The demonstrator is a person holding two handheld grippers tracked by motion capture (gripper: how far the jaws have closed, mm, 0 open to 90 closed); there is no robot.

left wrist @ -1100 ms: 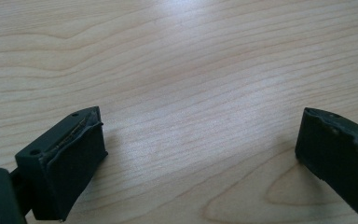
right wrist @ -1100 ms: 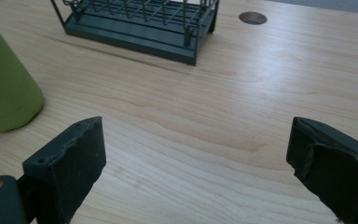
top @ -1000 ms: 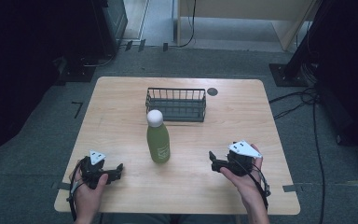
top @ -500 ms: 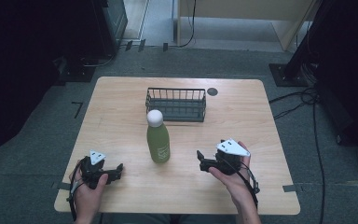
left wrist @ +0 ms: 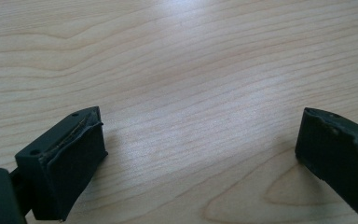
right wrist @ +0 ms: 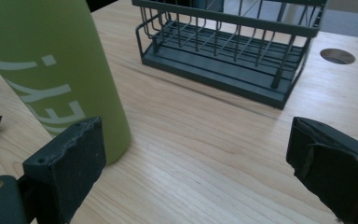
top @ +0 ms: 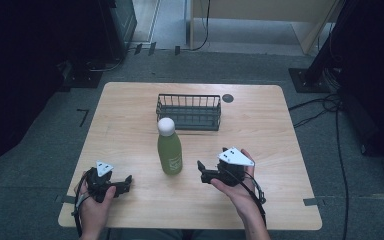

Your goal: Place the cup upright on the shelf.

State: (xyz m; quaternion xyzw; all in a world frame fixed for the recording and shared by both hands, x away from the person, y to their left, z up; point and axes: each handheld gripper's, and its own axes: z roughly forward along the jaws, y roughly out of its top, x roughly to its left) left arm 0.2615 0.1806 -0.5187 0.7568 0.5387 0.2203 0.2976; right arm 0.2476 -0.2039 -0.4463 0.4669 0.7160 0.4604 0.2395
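Green and white-capped, the bottle (top: 169,148) is standing upright near the middle of the table (top: 130,110) in the high view, just in front of the wire basket (top: 188,111). The right gripper (top: 203,170) is pointing at the bottle from close beside it, its jaws not touching it. The left gripper (top: 125,181) is resting near the table's front edge, well apart from the bottle; its jaw gap is too small to judge here.

Looking along the left gripper (left wrist: 196,154), its jaws are standing wide apart over bare wood, both cut off by the frame's edges.

From the right gripper (right wrist: 193,158), the jaws are standing open with nothing between them. The bottle (right wrist: 56,70) is rising behind the left-hand jaw, its top cut off and its pale lettering only partly readable. The basket (right wrist: 223,46) is sitting farther back, its top cropped.
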